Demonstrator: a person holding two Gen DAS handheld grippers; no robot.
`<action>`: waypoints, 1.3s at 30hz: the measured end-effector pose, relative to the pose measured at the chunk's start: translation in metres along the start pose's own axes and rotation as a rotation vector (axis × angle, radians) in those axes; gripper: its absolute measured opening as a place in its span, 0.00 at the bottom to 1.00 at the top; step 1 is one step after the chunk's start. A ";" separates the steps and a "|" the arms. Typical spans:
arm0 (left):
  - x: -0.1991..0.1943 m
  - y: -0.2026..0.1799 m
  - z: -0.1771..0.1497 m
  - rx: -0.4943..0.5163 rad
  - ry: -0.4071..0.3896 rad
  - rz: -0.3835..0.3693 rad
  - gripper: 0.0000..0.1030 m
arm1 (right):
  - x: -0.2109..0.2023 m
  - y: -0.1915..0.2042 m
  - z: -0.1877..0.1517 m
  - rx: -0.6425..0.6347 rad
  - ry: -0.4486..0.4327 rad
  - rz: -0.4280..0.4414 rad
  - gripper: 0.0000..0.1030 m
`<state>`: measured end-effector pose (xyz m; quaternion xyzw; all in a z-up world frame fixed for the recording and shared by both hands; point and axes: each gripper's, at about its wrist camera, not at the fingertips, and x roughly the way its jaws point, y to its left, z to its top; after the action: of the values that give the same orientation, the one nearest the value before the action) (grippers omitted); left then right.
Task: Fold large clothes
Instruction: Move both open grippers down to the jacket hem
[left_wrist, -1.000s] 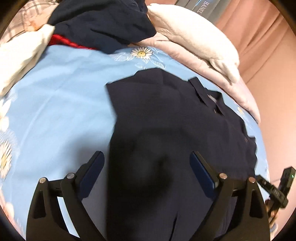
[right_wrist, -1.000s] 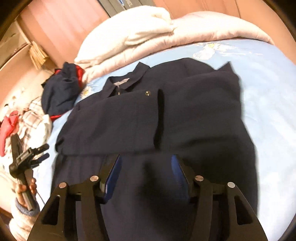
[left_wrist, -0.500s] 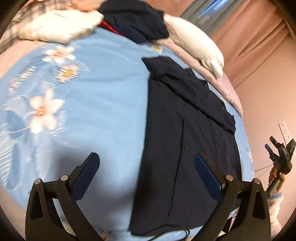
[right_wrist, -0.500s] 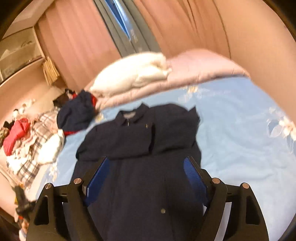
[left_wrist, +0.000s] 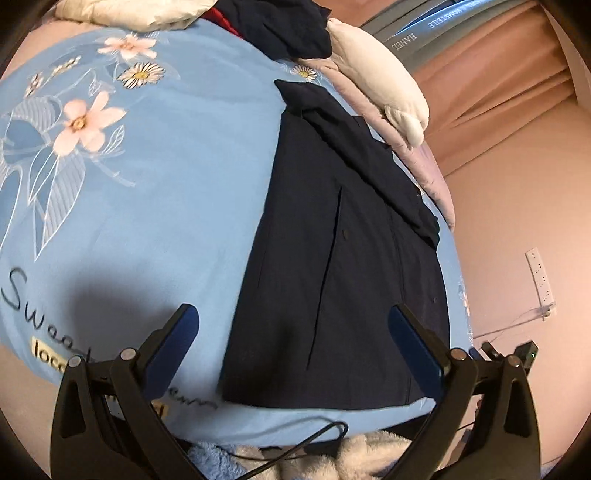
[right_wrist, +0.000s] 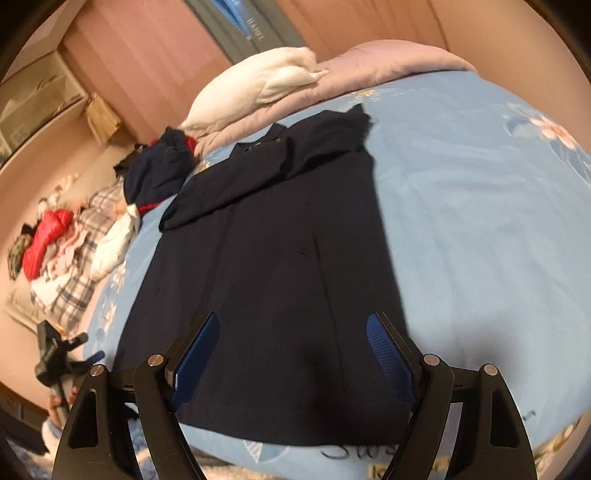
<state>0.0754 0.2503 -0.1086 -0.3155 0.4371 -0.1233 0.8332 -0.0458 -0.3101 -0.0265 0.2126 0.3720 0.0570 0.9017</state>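
Observation:
A dark navy collared garment (left_wrist: 332, 266) lies flat on the light blue floral sheet (left_wrist: 155, 192), buttons up, with its sleeves folded across the chest (right_wrist: 258, 173). Its hem (right_wrist: 295, 424) runs along the bed's near edge. My left gripper (left_wrist: 291, 317) hovers open above the hem's left corner, one finger over bare sheet and the other over cloth. Over the lower middle of the garment (right_wrist: 280, 277) my right gripper (right_wrist: 293, 325) stands open. Neither holds any cloth.
A white pillow (right_wrist: 258, 88) and a pink duvet (right_wrist: 388, 62) lie at the head of the bed. A crumpled navy and red garment (right_wrist: 159, 170) and a heap of plaid and red clothes (right_wrist: 62, 251) lie to the left. A black cable (left_wrist: 314, 439) crosses the bed's near edge.
Both grippers have pulled back from the chest of the garment toward its hem. The right jaws have opened wider. The left gripper has shifted out to the garment's left edge.

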 end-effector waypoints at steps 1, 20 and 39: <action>0.001 -0.004 0.002 0.000 -0.004 -0.025 0.99 | -0.004 -0.006 0.004 0.019 -0.013 -0.010 0.80; 0.028 0.008 0.005 -0.010 0.032 -0.004 0.99 | 0.009 -0.017 0.026 0.084 -0.044 -0.003 0.80; 0.065 0.011 0.015 0.011 0.130 -0.059 0.99 | 0.026 -0.058 -0.028 0.170 0.173 -0.047 0.80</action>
<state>0.1248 0.2337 -0.1513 -0.3150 0.4801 -0.1702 0.8008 -0.0501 -0.3464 -0.0861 0.2738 0.4567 0.0220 0.8461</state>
